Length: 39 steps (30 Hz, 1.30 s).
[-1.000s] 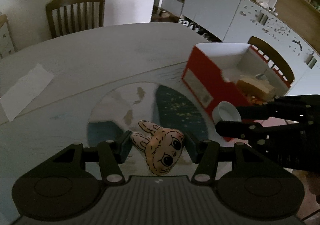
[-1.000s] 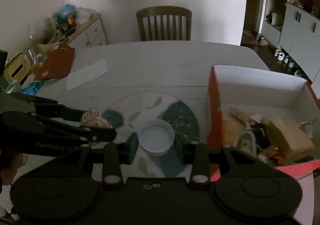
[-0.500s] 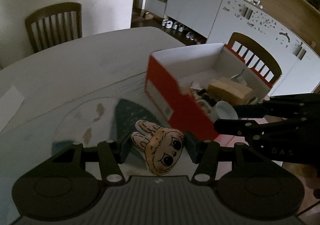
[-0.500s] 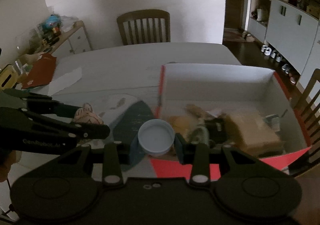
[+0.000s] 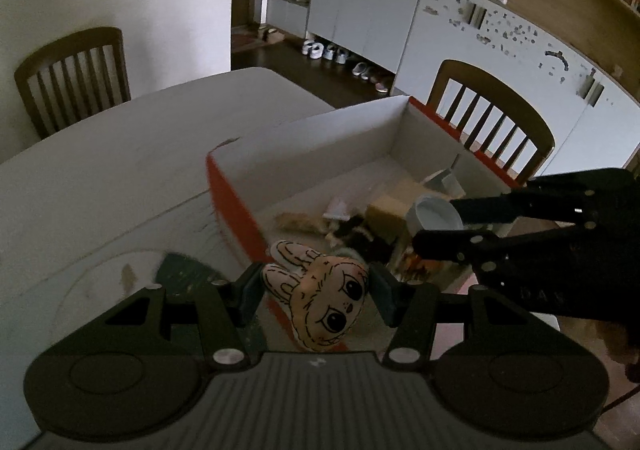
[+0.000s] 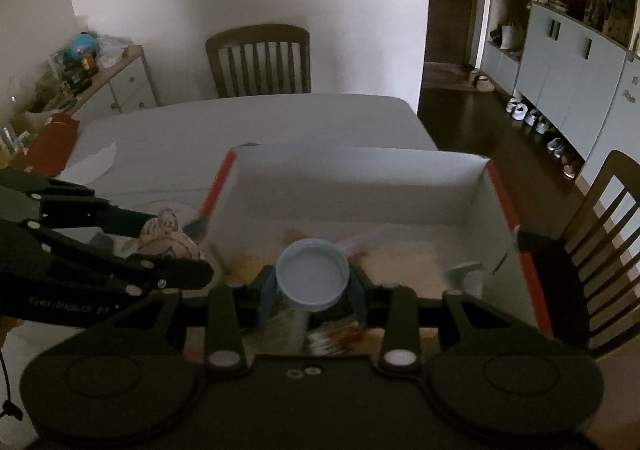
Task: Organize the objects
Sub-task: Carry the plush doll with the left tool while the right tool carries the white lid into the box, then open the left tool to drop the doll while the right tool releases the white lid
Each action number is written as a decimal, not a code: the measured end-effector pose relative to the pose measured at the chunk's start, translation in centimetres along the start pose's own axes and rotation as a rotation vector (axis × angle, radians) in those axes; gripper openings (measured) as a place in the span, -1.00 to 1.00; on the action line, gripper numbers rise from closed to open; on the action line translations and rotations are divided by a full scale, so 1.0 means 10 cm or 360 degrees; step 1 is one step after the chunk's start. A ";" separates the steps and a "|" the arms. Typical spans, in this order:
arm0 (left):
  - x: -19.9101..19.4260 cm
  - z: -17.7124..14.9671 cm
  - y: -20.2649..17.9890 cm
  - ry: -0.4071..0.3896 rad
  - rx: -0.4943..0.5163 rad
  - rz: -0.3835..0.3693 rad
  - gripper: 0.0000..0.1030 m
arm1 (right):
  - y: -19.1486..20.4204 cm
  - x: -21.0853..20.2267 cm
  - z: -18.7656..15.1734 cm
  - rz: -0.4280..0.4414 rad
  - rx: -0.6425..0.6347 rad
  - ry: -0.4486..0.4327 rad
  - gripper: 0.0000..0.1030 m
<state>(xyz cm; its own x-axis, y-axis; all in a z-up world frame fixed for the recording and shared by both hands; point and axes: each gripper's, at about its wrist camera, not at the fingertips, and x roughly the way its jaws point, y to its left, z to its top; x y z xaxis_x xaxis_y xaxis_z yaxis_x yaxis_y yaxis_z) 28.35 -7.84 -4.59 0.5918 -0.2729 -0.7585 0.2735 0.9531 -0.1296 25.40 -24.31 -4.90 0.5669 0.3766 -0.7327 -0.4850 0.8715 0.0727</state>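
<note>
The left gripper (image 5: 314, 288) clamps a bunny plush (image 5: 320, 296); the right gripper (image 6: 312, 286) clamps a white lid (image 6: 312, 280) above the red box (image 6: 500, 193) on the pale table (image 6: 248, 121), a wooden chair (image 6: 259, 59) at twelve o'clock.

Peach-pink bunny face (image 5: 320, 296) with black line-drawn ears and big black eyes sits right between the black left gripper (image 5: 316, 290)'s dark teal pads. Pale blue-white cap (image 6: 312, 280), plain, is between the black right gripper (image 6: 312, 286)'s slate-blue pads. Ahead of both is the box (image 5: 236, 201): red outside, white inside, with tan and brown clutter on its floor. The table (image 6: 248, 121) beyond is plain off-white, and the dark brown chair (image 6: 259, 59) past it has slats.
</note>
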 end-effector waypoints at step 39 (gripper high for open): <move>1.46 0.52 -0.21 0.0317 0.0081 0.0171 0.14 | -0.75 1.13 0.19 -0.0025 -0.0026 0.0324 -0.23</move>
<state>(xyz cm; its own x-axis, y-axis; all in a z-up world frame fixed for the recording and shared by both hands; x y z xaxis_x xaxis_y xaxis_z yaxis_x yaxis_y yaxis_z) 40.40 -14.51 -12.10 0.4597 -0.1339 -0.8779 0.2578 0.9661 -0.0123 36.72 -26.01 -12.38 0.4290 0.2905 -0.8553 -0.4887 0.8710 0.0506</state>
